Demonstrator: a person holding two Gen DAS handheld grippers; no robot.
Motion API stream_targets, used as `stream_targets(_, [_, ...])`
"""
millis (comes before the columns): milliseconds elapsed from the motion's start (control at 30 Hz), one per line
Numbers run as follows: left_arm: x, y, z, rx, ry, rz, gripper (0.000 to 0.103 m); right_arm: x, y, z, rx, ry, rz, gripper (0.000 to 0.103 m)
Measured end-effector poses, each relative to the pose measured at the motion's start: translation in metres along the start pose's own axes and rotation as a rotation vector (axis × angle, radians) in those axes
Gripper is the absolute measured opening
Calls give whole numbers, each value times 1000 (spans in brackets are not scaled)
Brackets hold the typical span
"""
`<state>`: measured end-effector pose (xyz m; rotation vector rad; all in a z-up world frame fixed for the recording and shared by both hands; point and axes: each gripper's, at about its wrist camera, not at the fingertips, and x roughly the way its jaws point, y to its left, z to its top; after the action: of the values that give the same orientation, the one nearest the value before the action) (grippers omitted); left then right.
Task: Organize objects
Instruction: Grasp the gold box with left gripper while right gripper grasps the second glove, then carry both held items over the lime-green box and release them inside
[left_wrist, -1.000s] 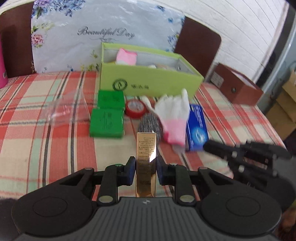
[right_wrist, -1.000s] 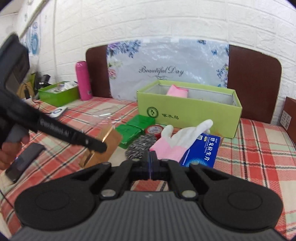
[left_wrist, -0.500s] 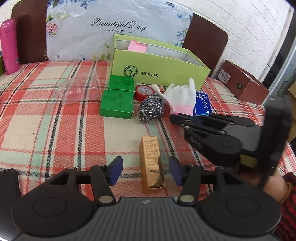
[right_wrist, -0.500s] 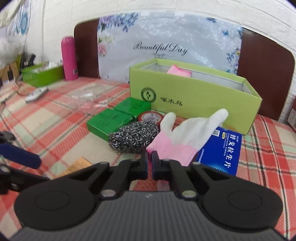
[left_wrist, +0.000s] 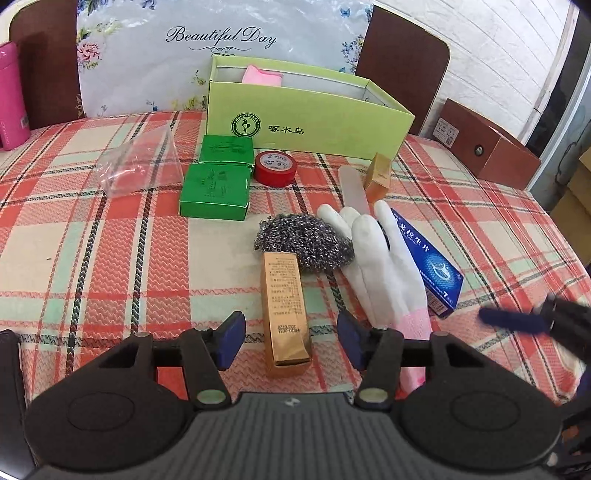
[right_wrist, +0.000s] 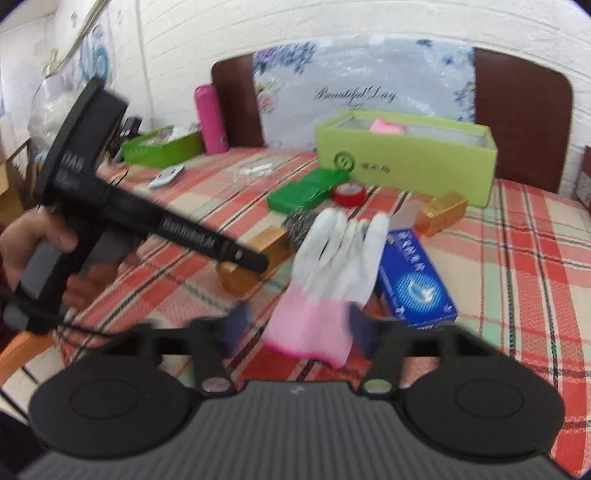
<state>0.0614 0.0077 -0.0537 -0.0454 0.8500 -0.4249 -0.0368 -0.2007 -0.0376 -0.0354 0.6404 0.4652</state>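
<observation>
While the left claw (left_wrist: 291, 339) stood released, its blue pads apart on either side of the long gold carton (left_wrist: 285, 312) without pressing it, the carton lay flat on the plaid tabletop (left_wrist: 110, 258), its far end just touching the steel wool scourer (left_wrist: 304, 242). The right claw (right_wrist: 297, 328) had just been opening, and its jaws stood wide around the pink cuff of the white work glove (right_wrist: 332, 266), the cuff between them but not yet pinched; this view was blurred, so contact could not be told for certain. The glove lay partly over the blue medicine box (right_wrist: 413, 277), fingers pointing toward the light green open box (left_wrist: 306, 110) at the back, which already held something pink (left_wrist: 262, 75). The step in hand looked like taking the glove, probably to drop it in that box. To do it well, the right claw should come down squarely over the cuff, close only on fabric, and lift straight up so the medicine box beneath is not dragged along. Further out sat two green packets (left_wrist: 216, 188), a red tape roll (left_wrist: 276, 168), a small gold carton (left_wrist: 377, 179) beside a nail file (left_wrist: 352, 186), and a clear plastic bag (left_wrist: 142, 164). With both claws close together, the left should hold clear of the glove.
</observation>
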Motion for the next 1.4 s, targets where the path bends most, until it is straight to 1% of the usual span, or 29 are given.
stream_targets(67, [2,1,-1,-12,5,-4,58,8,0,7,9,-11,-20,85])
stream_targets(133, [6,1,0,-21,10,5,57,25,-3,11,59,39,-17,85])
stream_targets(200, [11,1,2,-26,11,6,54,44,-8,10,147,97,0,85])
stream_targets(267, [16,0,3,-28,24,3,53,58,-13,8,221,124,-33,85])
stream_targets(300, [19,0,3,-30,29,6,53,63,-15,7,243,122,-53,84])
stream_targets(367, [22,0,4,-42,23,17,53,70,-19,4,276,112,-96,67])
stream_targets(400, [23,1,5,-47,21,21,53,70,-19,4,266,98,-107,59])
stream_targets(433, [24,2,5,-48,21,22,53,69,-20,4,268,95,-103,42])
stream_targets(467, [25,3,6,-50,23,20,49,69,-23,4,286,97,-87,29])
stream_targets(500, [25,3,6,-50,23,20,35,67,-26,4,306,99,-72,20])
stream_targets(533, [25,4,6,-50,27,19,28,65,-30,6,330,99,-56,11])
stream_targets(567, [24,5,6,-58,29,14,25,61,-33,7,350,92,-46,10])
stream_targets(633, [19,6,6,-74,31,-3,24,50,-34,13,352,65,-41,8])
stream_targets(700, [10,4,8,-63,13,-14,24,35,-32,23,339,25,-33,7])
stream_targets(833, [-20,-3,21,-27,-63,-48,24,4,-30,46,302,-78,-28,7])
stream_targets(967, [-48,-13,43,8,-146,-56,24,-24,-34,74,290,-177,-4,7])
stream_targets(1100, [-63,-21,62,31,-199,-67,24,-50,-42,100,275,-277,-5,7])
stream_targets(1233, [-65,-30,79,61,-213,-65,24,-61,-52,118,252,-317,-37,7])
stream_targets(1400, [-63,-37,108,84,-253,-69,25,-53,-68,134,251,-324,-80,7])
